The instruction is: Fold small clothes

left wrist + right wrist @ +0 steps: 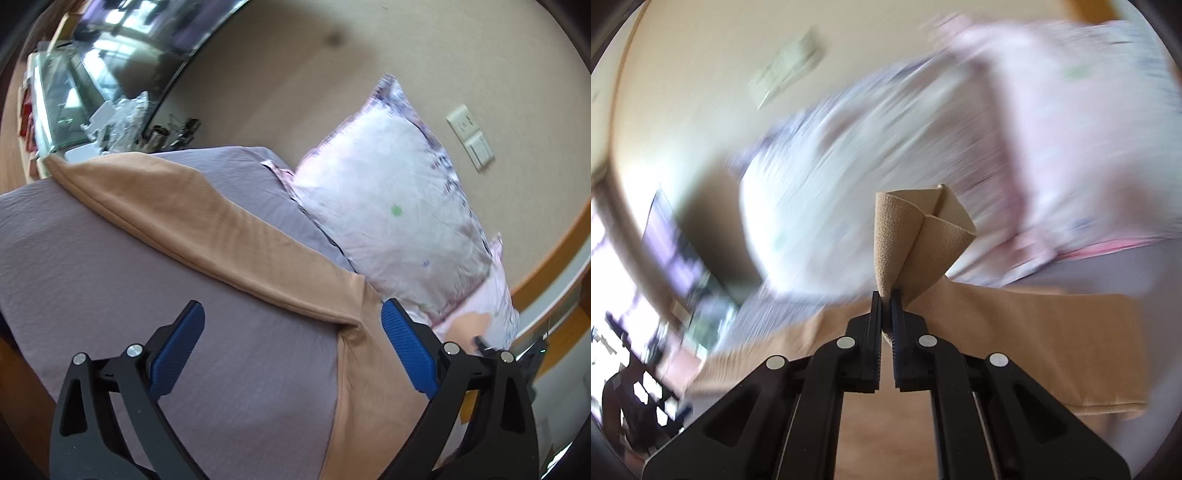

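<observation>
A tan garment (pixel 207 221) lies on the grey-purple bed sheet (pixel 110 266), with one long strip running from the far left to the near right and a wider part under my right finger. My left gripper (pixel 291 332) is open and empty, hovering just above the cloth's fold. In the right wrist view my right gripper (pixel 885 295) is shut on a corner of the tan garment (pixel 916 236), which sticks up bunched above the fingertips; the rest of it (pixel 1034 343) stretches below. That view is motion-blurred.
A white and pink patterned pillow (pixel 399 206) leans on the beige wall at the bed's far right, and also shows in the right wrist view (pixel 886 155). A wall switch plate (pixel 471 136) is beside it. A glass-topped table with clutter (pixel 92 110) stands far left.
</observation>
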The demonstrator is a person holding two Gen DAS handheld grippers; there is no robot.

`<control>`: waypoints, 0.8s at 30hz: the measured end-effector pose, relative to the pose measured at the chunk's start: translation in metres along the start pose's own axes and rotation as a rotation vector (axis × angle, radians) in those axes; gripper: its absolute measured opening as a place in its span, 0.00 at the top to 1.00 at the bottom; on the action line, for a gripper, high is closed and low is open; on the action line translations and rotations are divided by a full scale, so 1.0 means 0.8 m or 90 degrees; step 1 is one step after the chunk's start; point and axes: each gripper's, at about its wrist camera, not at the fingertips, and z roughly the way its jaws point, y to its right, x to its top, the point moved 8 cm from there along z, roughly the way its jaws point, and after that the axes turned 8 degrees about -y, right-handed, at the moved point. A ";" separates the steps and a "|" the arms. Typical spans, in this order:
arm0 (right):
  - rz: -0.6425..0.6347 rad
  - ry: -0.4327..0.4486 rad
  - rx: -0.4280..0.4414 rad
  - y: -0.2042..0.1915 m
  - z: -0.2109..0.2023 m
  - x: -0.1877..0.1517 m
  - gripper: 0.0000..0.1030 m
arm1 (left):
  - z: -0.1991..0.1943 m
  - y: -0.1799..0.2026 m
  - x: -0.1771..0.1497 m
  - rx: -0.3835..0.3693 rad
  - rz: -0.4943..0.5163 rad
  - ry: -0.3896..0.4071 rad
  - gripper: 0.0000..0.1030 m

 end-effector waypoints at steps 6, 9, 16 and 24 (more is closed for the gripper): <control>-0.030 -0.173 0.073 -0.065 0.090 -0.076 0.71 | -0.006 -0.043 0.032 0.013 -0.072 0.002 0.07; 0.000 -0.111 0.070 -0.043 0.059 -0.055 0.31 | -0.002 -0.072 0.046 0.031 -0.118 -0.005 0.10; 0.056 -0.068 0.082 -0.005 0.006 -0.071 0.29 | 0.005 -0.122 0.062 0.073 -0.232 -0.015 0.21; 0.083 -0.073 0.137 -0.003 0.002 -0.094 0.25 | 0.020 -0.137 0.087 0.112 -0.289 -0.042 0.47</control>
